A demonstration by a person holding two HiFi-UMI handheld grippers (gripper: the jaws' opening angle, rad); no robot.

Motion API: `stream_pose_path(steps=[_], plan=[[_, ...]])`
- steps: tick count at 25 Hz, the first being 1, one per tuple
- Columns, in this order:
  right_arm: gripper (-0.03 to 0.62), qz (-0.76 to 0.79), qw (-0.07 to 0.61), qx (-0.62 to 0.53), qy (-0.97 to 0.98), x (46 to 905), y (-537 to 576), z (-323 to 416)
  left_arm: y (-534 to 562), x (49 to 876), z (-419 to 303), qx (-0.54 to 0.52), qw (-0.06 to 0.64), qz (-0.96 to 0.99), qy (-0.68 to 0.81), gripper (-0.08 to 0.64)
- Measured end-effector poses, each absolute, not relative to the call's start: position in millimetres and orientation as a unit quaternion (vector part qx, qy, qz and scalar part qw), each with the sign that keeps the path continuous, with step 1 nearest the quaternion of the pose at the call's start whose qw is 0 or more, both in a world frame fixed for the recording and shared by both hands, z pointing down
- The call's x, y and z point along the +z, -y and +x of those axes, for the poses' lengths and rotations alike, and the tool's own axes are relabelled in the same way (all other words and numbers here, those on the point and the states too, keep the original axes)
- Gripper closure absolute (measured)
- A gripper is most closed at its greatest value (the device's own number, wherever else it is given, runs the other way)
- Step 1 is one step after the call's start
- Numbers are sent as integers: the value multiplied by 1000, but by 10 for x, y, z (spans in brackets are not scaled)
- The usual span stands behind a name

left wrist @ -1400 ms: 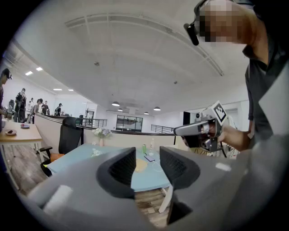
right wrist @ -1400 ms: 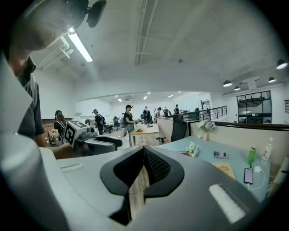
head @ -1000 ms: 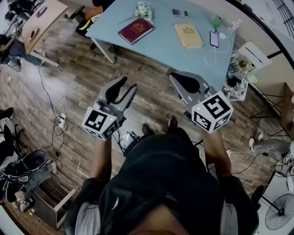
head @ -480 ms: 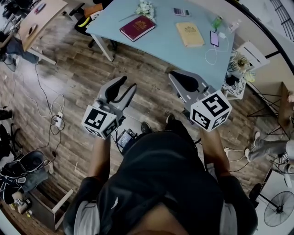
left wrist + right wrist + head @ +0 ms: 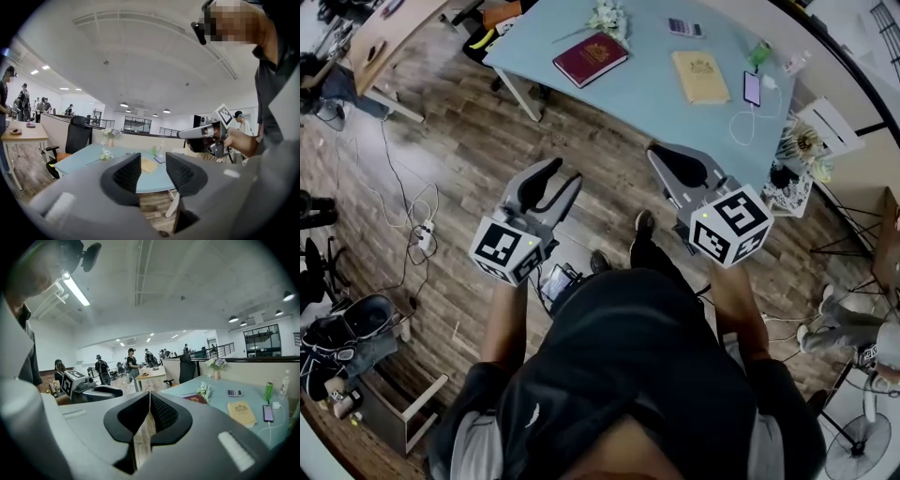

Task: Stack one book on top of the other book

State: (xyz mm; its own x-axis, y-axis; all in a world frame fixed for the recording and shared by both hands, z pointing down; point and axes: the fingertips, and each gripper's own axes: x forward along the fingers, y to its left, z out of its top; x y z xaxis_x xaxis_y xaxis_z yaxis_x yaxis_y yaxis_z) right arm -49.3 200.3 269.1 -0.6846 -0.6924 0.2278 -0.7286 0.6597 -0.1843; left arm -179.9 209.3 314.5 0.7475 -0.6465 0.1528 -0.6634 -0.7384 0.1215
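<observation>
A dark red book (image 5: 590, 59) and a yellow book (image 5: 700, 76) lie apart on the light blue table (image 5: 647, 89). Both books show small in the right gripper view, the red book (image 5: 195, 399) left of the yellow book (image 5: 241, 413). My left gripper (image 5: 558, 176) is open and empty, held over the wooden floor short of the table. My right gripper (image 5: 657, 151) is shut on nothing, also short of the table's near edge. In the left gripper view the yellow book (image 5: 148, 165) shows between the jaws, far off.
On the table are a flower sprig (image 5: 607, 17), a calculator (image 5: 686, 27), a green can (image 5: 760, 53) and a phone (image 5: 752, 88) with a white cable. Cables and a power strip (image 5: 426, 240) lie on the floor at left. A white chair (image 5: 830, 128) stands right.
Both grippers and the person have edged toward the table; the table sits slightly nearer and more to the right in the head view. Jaws unchanged.
</observation>
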Motion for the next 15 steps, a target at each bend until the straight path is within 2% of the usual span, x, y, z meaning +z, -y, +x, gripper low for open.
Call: stream_pose_path(steps=[15], plan=[[586,315,53,151,936,2745,-889,-106,-1269,3053,-1299,76,86,900,420,341]])
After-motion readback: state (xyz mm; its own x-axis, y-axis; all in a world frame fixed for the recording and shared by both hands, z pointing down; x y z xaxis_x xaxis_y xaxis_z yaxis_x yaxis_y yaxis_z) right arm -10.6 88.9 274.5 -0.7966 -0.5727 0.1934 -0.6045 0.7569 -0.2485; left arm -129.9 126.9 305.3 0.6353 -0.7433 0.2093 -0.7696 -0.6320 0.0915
